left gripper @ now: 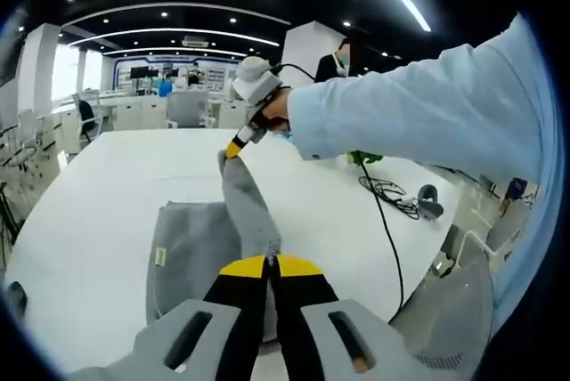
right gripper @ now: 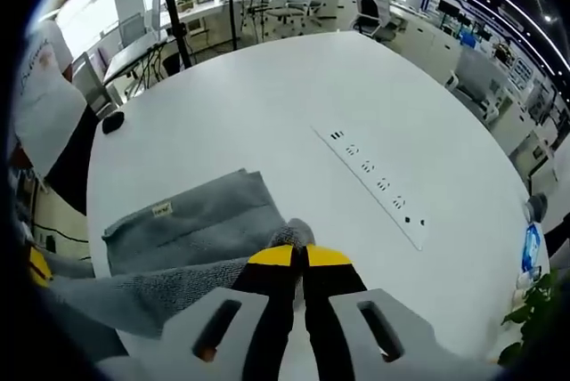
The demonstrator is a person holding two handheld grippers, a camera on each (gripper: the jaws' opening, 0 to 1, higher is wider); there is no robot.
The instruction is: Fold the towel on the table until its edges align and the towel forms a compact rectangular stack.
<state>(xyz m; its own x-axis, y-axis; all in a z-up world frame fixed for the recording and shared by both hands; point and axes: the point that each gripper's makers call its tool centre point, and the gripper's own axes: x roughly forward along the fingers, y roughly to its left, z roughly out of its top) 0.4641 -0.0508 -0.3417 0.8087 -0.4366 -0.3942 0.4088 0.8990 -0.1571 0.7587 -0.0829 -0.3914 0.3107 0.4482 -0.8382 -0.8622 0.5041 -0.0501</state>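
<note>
A grey towel (left gripper: 191,256) lies part-folded on the white table (left gripper: 98,212), a small tag on its left side. One edge of it is lifted off the table and stretched between the two grippers. My left gripper (left gripper: 272,266) is shut on the near end of that edge. My right gripper (left gripper: 236,148), held by a hand in a light blue sleeve, is shut on the far end, above the table. In the right gripper view, the right gripper (right gripper: 301,256) pinches a towel corner, with the rest of the towel (right gripper: 191,216) flat on the table to its left.
A black cable (left gripper: 385,192) and a small dark device (left gripper: 429,200) lie on the table's right side by a green plant (left gripper: 365,158). A row of sockets (right gripper: 374,185) is set into the table. A black object (right gripper: 113,121) sits near the far left edge. Chairs stand around.
</note>
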